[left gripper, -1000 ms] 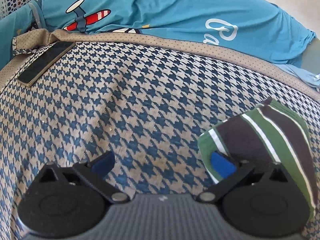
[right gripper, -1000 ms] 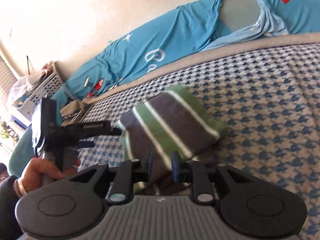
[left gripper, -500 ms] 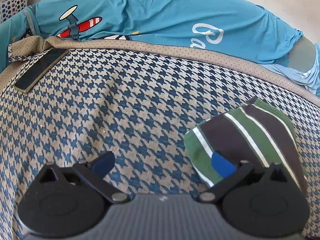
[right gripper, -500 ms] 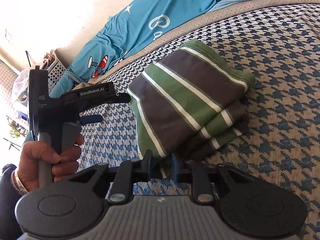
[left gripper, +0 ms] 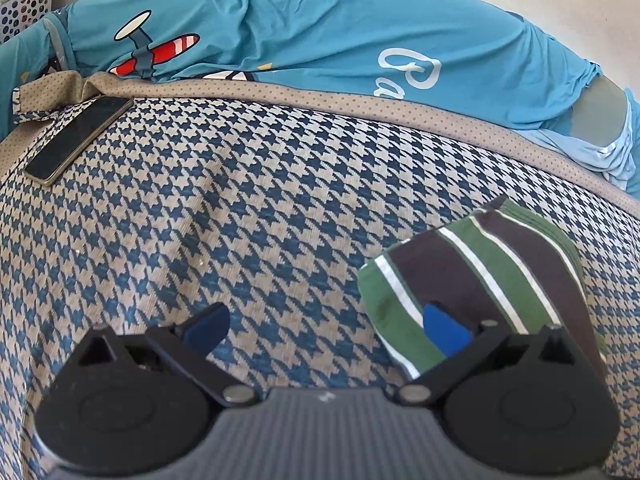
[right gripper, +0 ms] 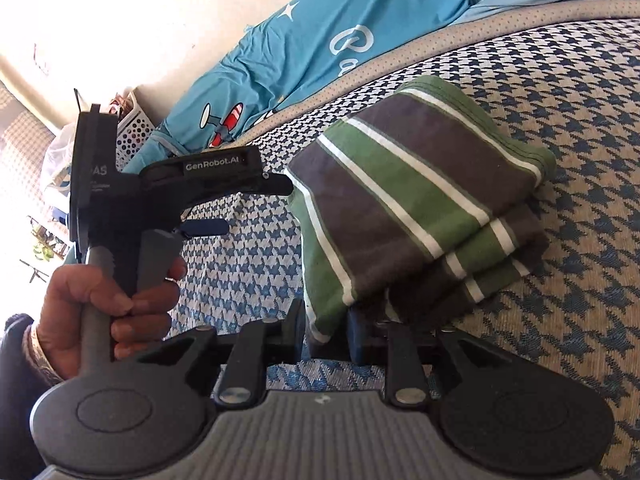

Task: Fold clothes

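Note:
A folded garment with green, brown and white stripes (right gripper: 420, 184) lies on the houndstooth bed cover (right gripper: 560, 280). My right gripper (right gripper: 328, 326) is low at its near corner. The jaws stand narrow, and the thick folded corner is pinched between them. A hand holds my left gripper (right gripper: 256, 208) just left of the garment, open. In the left wrist view the left gripper (left gripper: 326, 320) stands wide open over the cover. Its right blue pad (left gripper: 440, 328) hovers over the garment (left gripper: 480, 264) near its left edge, with nothing between the fingers.
A dark phone (left gripper: 78, 140) lies at the cover's far left edge. Blue bedding with a plane print (left gripper: 320, 28) runs along the back by the wall. A white perforated basket (left gripper: 24, 4) stands at the far left corner.
My right gripper has sunk toward the bed and tipped down, still holding the garment's corner; the garment now lies flat and close. The left gripper has hardly moved.

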Demonstrator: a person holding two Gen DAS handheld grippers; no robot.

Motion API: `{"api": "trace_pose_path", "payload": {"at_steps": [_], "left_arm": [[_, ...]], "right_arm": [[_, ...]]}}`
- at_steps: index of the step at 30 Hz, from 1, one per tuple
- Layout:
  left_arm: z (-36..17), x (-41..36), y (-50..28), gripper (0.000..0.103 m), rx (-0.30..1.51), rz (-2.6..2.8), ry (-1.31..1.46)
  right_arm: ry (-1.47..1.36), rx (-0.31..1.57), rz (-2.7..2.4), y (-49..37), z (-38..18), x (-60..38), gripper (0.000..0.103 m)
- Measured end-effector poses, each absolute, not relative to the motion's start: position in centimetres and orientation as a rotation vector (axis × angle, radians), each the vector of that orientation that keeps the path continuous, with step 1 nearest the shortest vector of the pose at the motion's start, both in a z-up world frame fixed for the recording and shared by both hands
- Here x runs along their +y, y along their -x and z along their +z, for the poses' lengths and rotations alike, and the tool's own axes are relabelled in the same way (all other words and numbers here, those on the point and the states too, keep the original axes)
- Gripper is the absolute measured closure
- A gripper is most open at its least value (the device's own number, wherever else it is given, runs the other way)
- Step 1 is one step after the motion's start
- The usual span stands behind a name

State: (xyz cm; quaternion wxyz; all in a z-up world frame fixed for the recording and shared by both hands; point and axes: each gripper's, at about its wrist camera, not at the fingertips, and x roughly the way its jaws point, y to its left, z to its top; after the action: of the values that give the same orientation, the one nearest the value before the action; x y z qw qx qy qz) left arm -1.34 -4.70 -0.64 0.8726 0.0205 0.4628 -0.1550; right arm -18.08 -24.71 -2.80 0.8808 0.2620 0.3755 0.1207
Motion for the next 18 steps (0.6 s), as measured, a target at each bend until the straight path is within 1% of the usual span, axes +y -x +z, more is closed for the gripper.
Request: {"api": "trace_pose_path", "payload": {"at_steps": [1,2,5,10,13,15,18], "left_arm": [[-0.6,-4.7,1.3,0.0,0.967,-0.323,-0.042],[-0.6,-4.7,1.3,0.0,0.965,-0.321,-0.041],[-0.1,-4.4,1.1,0.0,0.947,-0.306,-0.036],[0.7,-3.3,0.5,0.0,0.925,-0.275,0.001],[0.7,-3.1,0.3,0.0,0.926,-0.266,-0.002],[0.3,-3.2,0.3,0.0,0.943,-0.276,-0.002],[-0.2,-3.9,0.7,0.0,0.949,-0.291,-0.025]], "right_arm": [[-0.514,0.769,0.25,18.2,-2.7,-24.3,0.084],[-0.483,0.753,0.25,18.3,-2.5,-23.9,0.092],[-0.433,0.725,0.298,18.6,-2.1,-23.0,0.097],[-0.264,0.715,0.373,19.5,-1.4,-20.2,0.098],[-0.184,0.753,0.389,19.7,-2.1,-18.7,0.098],[-0.16,0.781,0.391,19.7,-2.7,-18.2,0.097],[-0.14,0.803,0.397,19.8,-3.2,-17.6,0.095]]}}
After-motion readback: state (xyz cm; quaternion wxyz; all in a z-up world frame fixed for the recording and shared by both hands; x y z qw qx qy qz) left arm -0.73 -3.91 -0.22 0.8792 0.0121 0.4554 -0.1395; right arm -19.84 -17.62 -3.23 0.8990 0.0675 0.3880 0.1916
